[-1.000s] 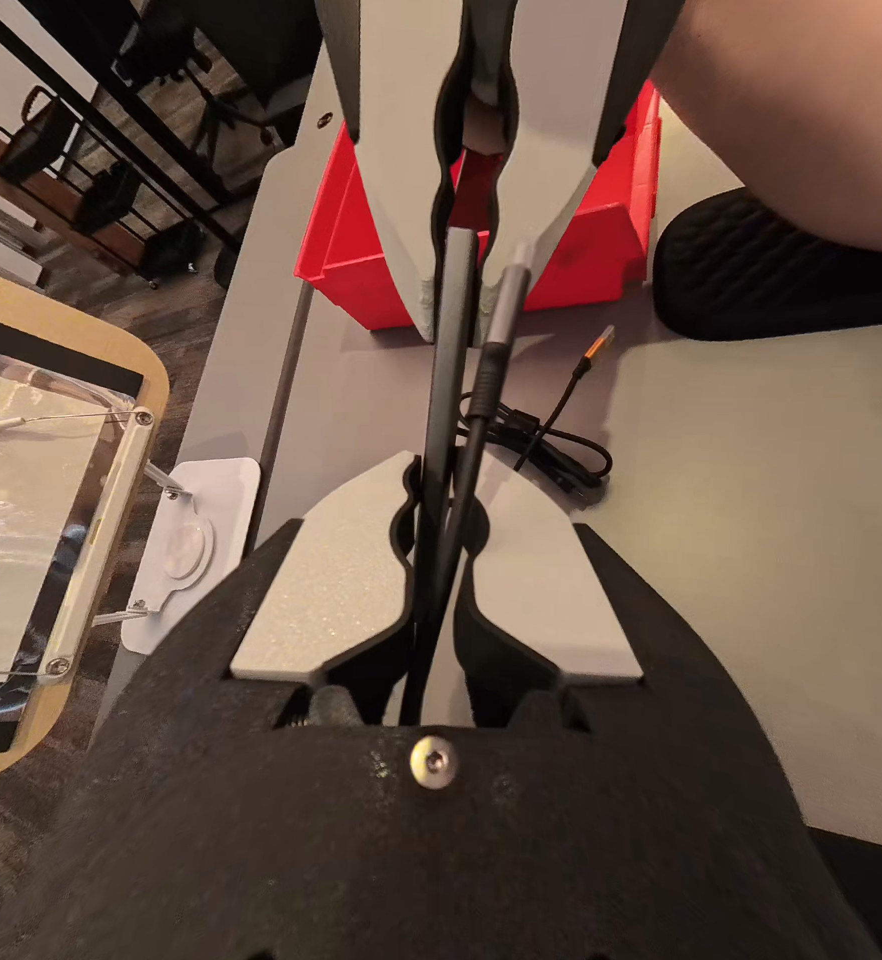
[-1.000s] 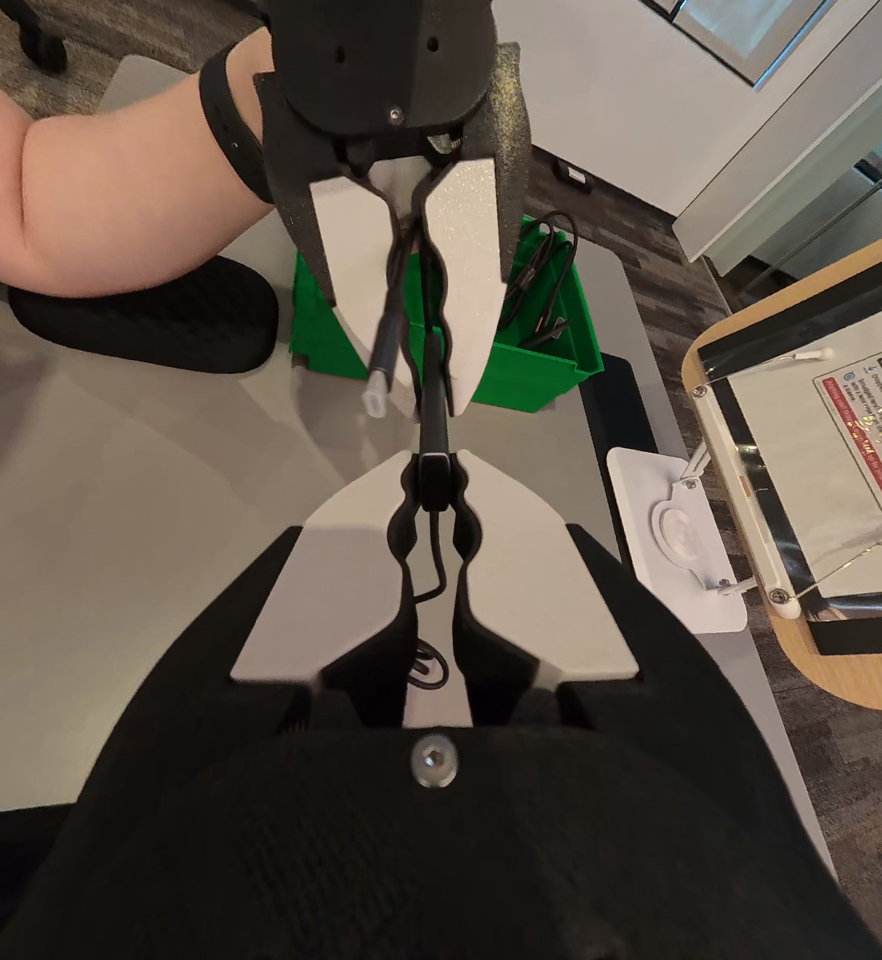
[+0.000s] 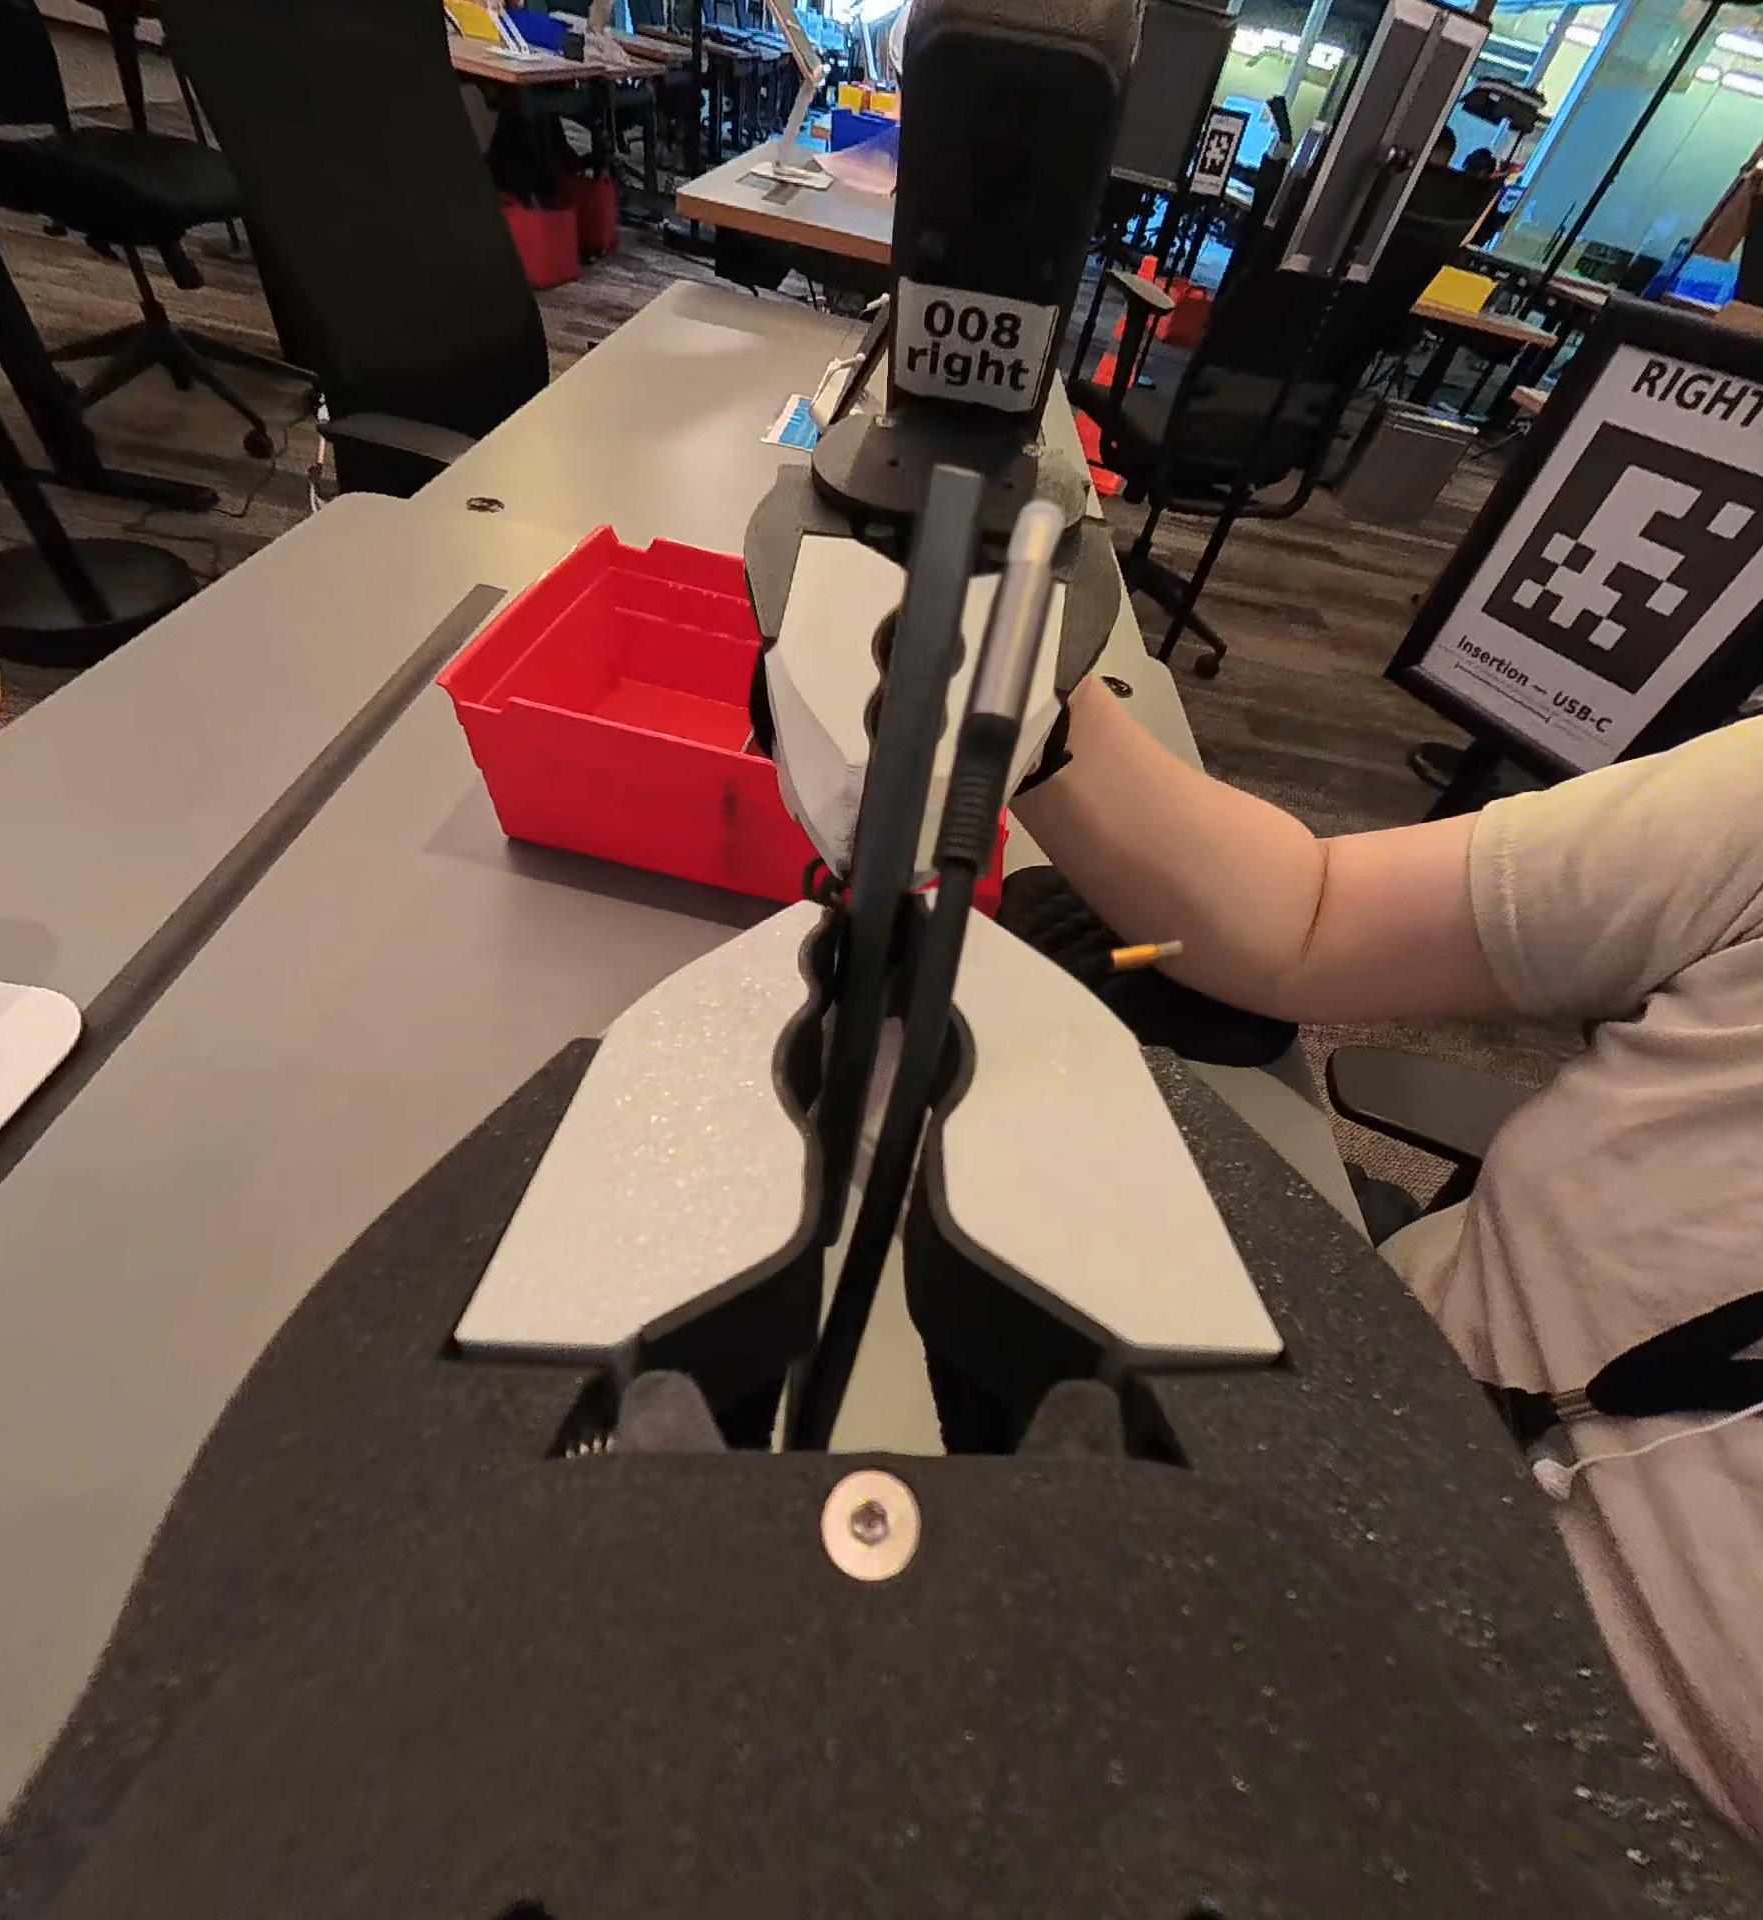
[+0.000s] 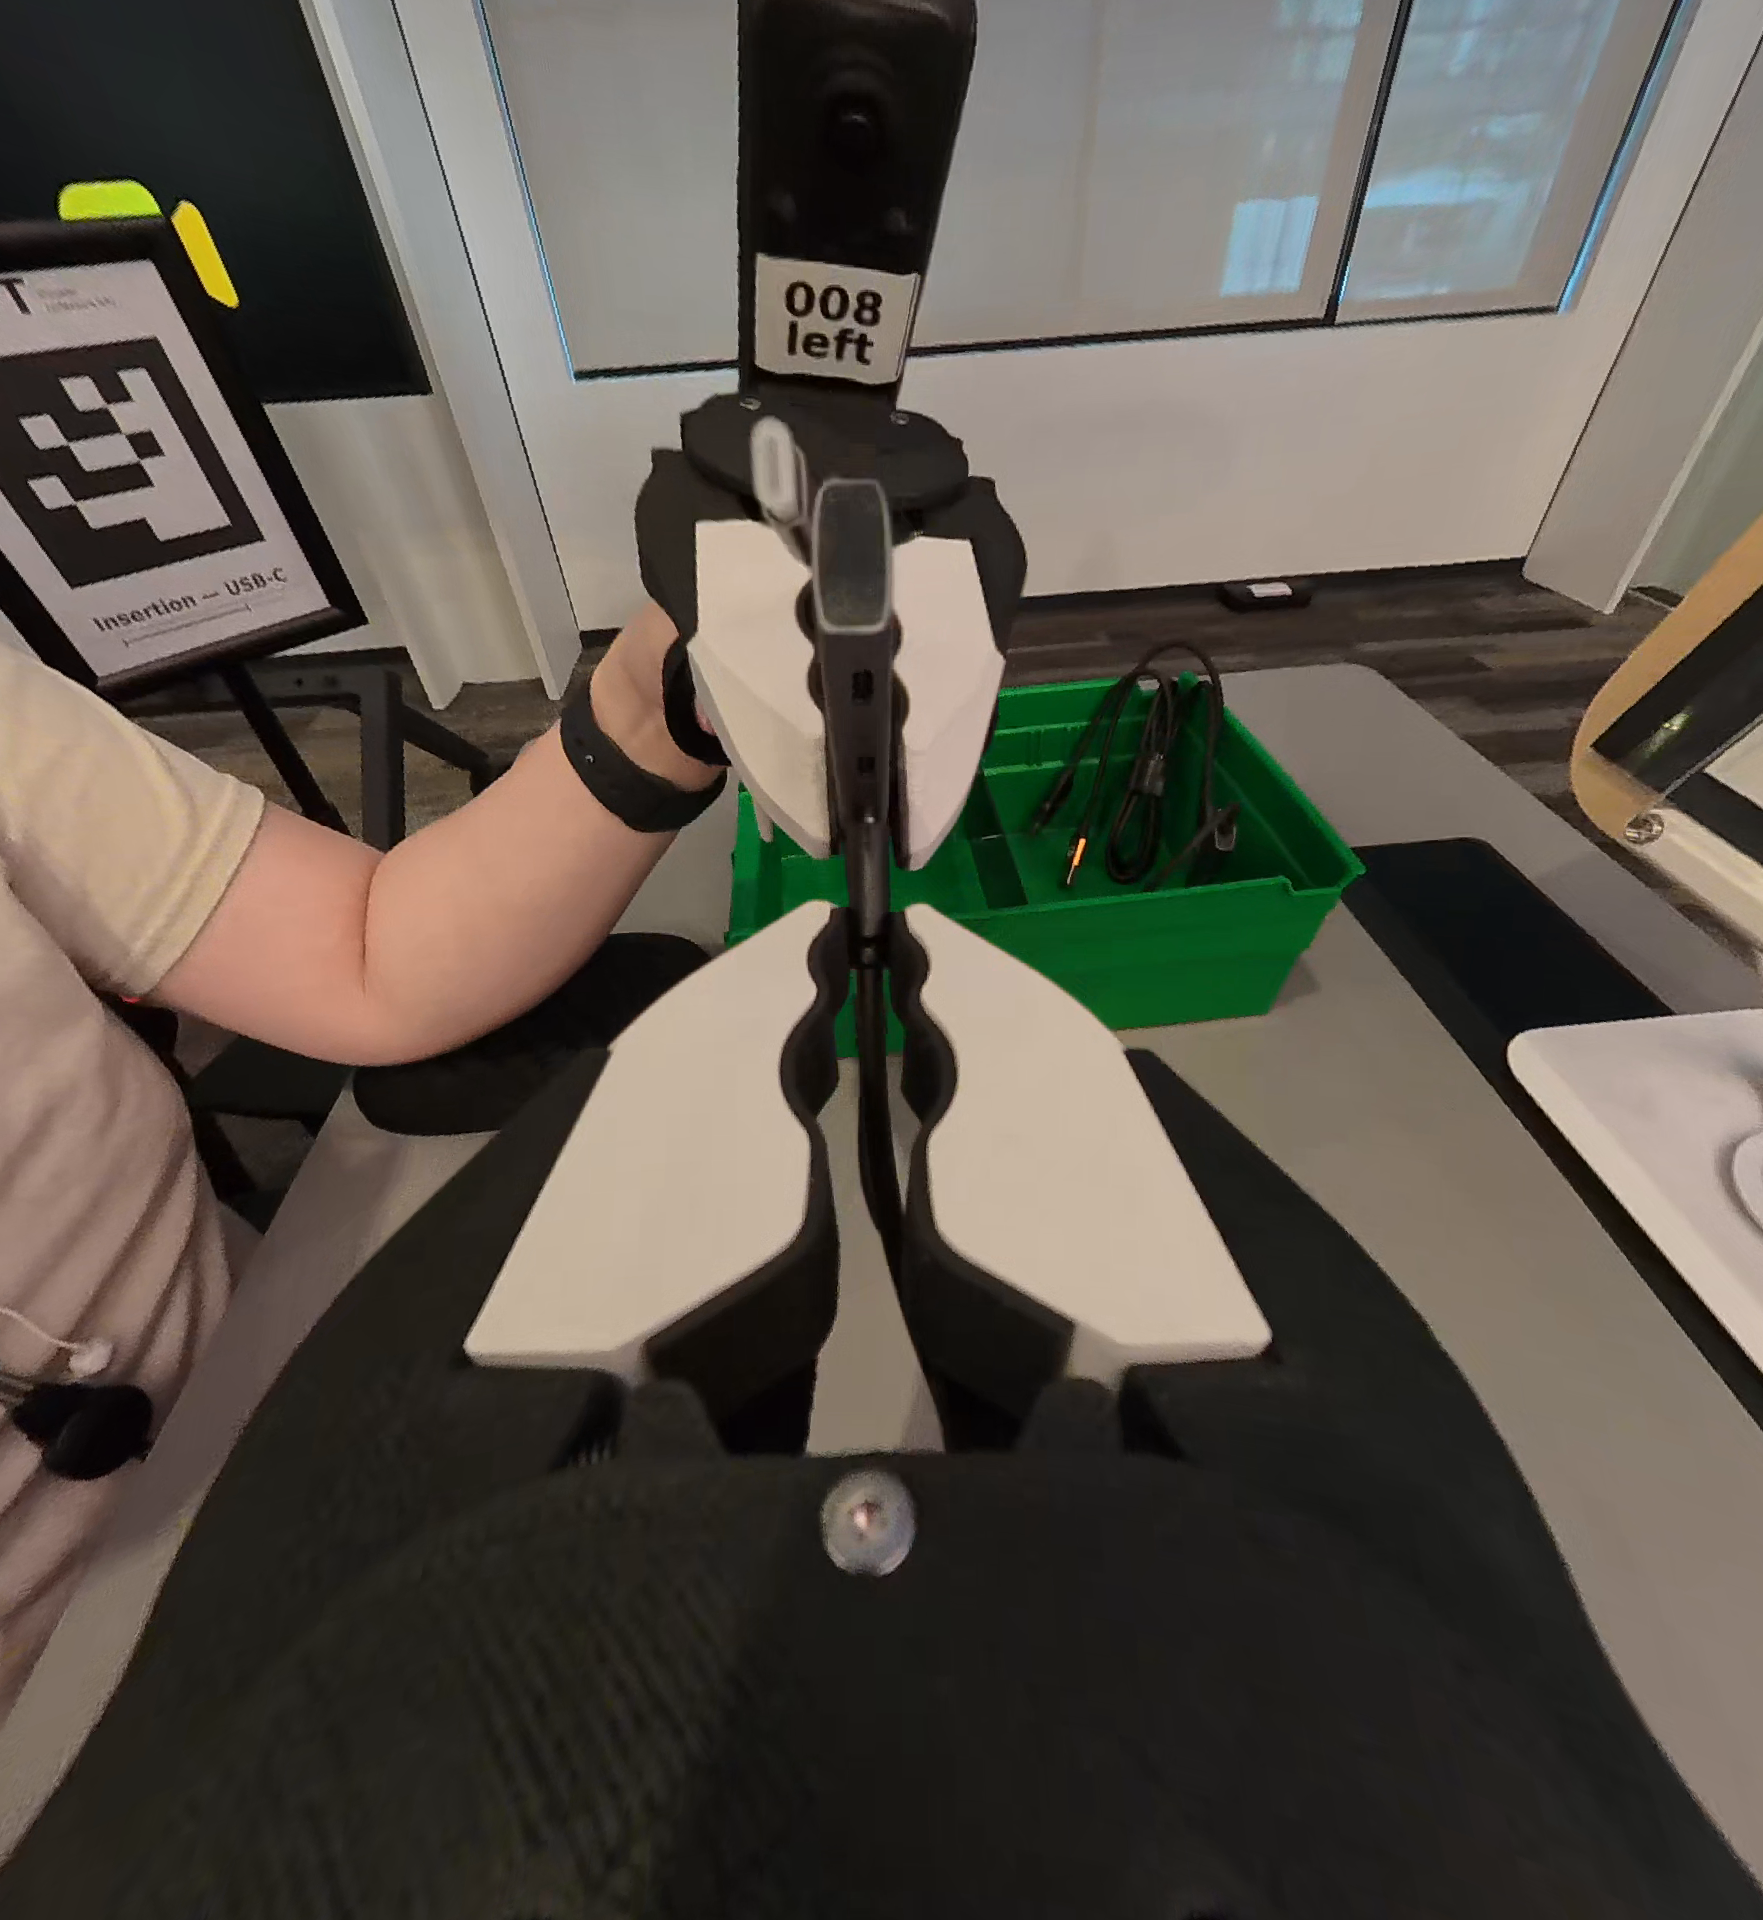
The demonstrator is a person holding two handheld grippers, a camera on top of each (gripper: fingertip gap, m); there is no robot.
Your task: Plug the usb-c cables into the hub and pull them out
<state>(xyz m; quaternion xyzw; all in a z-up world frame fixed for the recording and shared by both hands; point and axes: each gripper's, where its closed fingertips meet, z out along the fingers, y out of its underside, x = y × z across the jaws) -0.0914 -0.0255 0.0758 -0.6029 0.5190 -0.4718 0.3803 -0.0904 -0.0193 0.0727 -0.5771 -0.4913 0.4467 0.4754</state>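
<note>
My left gripper (image 3: 882, 920) is shut on a thin dark hub (image 3: 908, 727), held edge-on and raised above the grey table (image 3: 233, 935). The hub's own short cable ends in a silver plug (image 3: 1017, 613) that stands free beside it. In the right wrist view the hub (image 4: 853, 582) shows its port edge between the left gripper's white fingers (image 4: 752, 675). My right gripper (image 4: 866, 920) is shut on a black USB-C cable (image 4: 872, 1091), and its plug (image 4: 864, 873) meets the hub's lower edge. The right gripper (image 3: 882, 842) faces the left one tip to tip.
An empty red bin (image 3: 628, 748) stands behind the grippers. A green bin (image 4: 1116, 945) holds black cables (image 4: 1157, 779). An orange-tipped cable end (image 3: 1147, 951) lies by a black arm pad (image 3: 1199, 1018). Framed marker signs (image 3: 1625, 561) (image 4: 98, 457) stand at the sides. A white base (image 4: 1687, 1143) sits at the right. Both grippers' tips are close together, under 4 cm apart.
Both grippers have tilted up from pointing down at the table to roughly level, still tip to tip. The hub and the cable stay gripped.
</note>
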